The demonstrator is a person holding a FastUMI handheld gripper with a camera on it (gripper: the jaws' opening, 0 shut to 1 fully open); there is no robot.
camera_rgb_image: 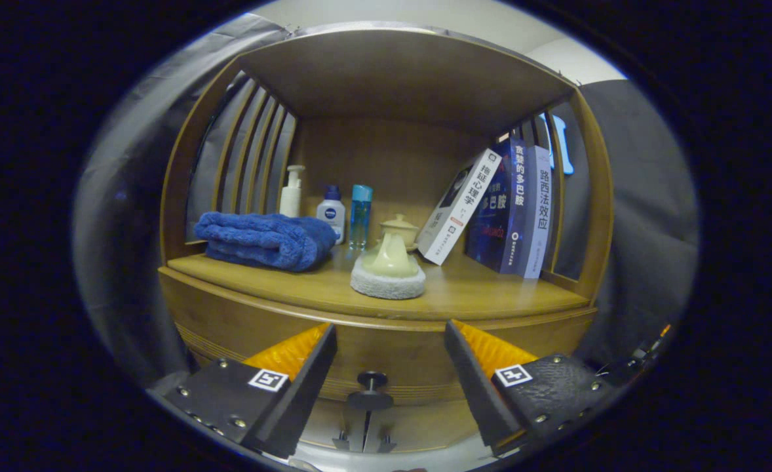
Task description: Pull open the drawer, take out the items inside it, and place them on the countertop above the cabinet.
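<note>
The gripper (389,337) has its two fingers spread wide apart, grasping nothing, facing a wooden cabinet (183,196). One drawer (399,351) sits shut in the cabinet front; its single dark round knob (372,379) lies low between the fingers, touched by neither. The drawer's contents cannot be seen. The countertop (491,288) above the drawer, beyond the fingertips, carries: one folded blue towel (265,239) at the left; three bottles behind it in a row, namely one white pump bottle (291,191), one white bottle with a dark blue cap (331,212) and one clear blue bottle (360,215); one round white pad with a cream handle (388,270) near the front centre; one cream lidded pot (400,229) just behind the pad; and three books (501,210) at the right, the nearest one leaning, the others near upright.
</note>
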